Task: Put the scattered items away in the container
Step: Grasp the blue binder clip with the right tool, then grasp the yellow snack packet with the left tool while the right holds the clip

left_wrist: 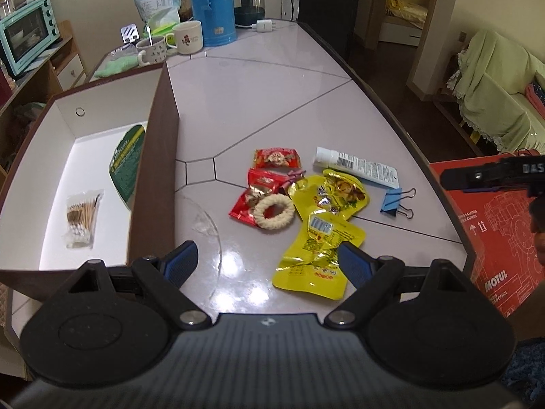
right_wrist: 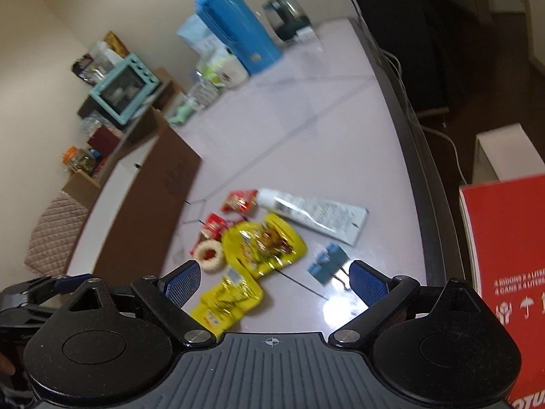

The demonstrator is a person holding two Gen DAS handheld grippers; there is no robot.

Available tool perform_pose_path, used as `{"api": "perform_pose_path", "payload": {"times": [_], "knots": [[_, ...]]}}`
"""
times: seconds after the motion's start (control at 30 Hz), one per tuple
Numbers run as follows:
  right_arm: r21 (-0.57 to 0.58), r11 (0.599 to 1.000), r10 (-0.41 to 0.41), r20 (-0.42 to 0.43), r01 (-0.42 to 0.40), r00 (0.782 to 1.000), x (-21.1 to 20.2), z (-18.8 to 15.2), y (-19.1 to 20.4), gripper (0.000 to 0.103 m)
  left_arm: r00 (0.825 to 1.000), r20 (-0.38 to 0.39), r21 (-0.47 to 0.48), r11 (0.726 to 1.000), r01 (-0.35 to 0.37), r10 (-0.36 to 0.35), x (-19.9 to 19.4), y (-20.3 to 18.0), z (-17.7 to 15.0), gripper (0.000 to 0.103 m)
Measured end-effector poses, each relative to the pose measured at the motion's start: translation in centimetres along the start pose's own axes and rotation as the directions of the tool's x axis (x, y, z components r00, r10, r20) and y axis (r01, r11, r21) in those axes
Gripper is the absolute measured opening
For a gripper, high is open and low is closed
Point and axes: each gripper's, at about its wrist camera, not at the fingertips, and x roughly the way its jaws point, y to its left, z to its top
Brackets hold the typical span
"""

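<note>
Holding my left gripper (left_wrist: 267, 259) and right gripper (right_wrist: 272, 281) both spread wide and empty above the table (left_wrist: 272, 95); box (left_wrist: 155, 170) at left held cotton swabs (left_wrist: 81, 220) and a green packet (left_wrist: 127, 167); yellow pouches (left_wrist: 320, 252), red sachets (left_wrist: 276, 160), white tube (left_wrist: 357, 167), woven ring (left_wrist: 274, 214) and blue binder clip (left_wrist: 395, 201) lay scattered beside it.
</note>
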Motion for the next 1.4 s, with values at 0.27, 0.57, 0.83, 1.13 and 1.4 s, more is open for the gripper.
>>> {"api": "perform_pose_path", "payload": {"times": [0.27,0.57,0.83,1.13,1.4], "knots": [[0.108,0.994,-0.003,-0.076,0.011,0.997,1.9,0.9,-2.7,0.097,0.999,-0.035,-0.004,1.0,0.016,-0.016,1.4,-0.1,0.0,0.087],[0.478,0.876,0.108,-0.073,-0.06,0.991,3.8,0.3,-8.0,0.052,0.994,-0.091,0.061,0.996,0.06,-0.055,4.2,-0.3,0.4,0.087],[0.504,0.863,0.07,-0.037,-0.042,0.997,4.1,0.9,-9.0,0.032,0.989,-0.131,0.061,0.995,0.073,-0.064,5.8,0.3,-0.1,0.087],[0.468,0.883,0.049,-0.042,-0.024,0.998,5.5,0.9,-8.6,0.005,0.986,-0.148,0.06,0.994,0.091,-0.081,7.0,0.2,-0.7,0.087],[0.465,0.884,0.065,-0.016,-0.05,0.998,4.9,0.5,-8.4,0.0,0.98,-0.159,0.136,0.981,0.138,-0.116,9.1,-2.0,-1.3,0.087]]}}
